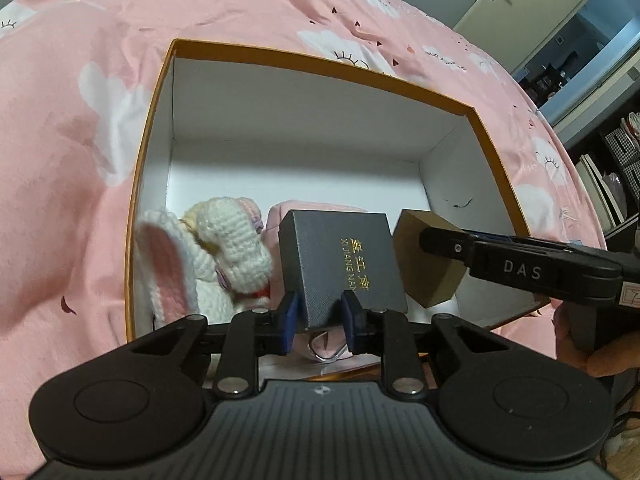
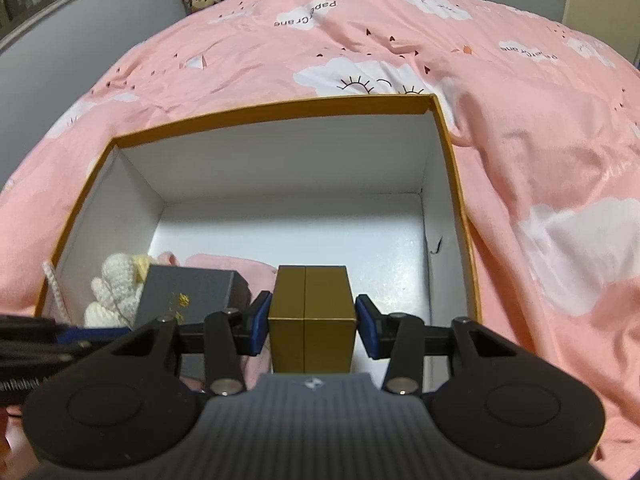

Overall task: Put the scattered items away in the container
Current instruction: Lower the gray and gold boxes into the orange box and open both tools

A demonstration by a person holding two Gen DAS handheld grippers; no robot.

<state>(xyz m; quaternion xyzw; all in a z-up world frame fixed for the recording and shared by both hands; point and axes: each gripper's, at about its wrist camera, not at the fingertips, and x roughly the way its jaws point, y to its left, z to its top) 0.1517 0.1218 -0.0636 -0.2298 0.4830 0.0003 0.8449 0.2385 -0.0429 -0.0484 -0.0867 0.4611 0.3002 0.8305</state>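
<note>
Both boxes basically hovering over the open container [image 2: 448, 148] on the pink duvet [image 1: 60, 160], so pretty far along by the look of it. Left gripper [image 1: 320, 320] with blue pads around the near lower edge of the grey gift box [image 1: 340, 260], box tilted up and away from the claw, gold lettering facing the camera; can't quite tell if the pads are actually pressing or just flanking it. Right gripper [image 2: 312, 324] clamped on the gold box [image 2: 312, 312] by its side faces, long axis running straight out ahead of the claw, down toward the container floor. Crochet bunny [image 1: 224, 248] and a pink pouch [image 2: 224, 268] already inside, left near corner. Bare floor mostly on the right and far side, so probably gold box going there first, with the right hand nearer that gap.
</note>
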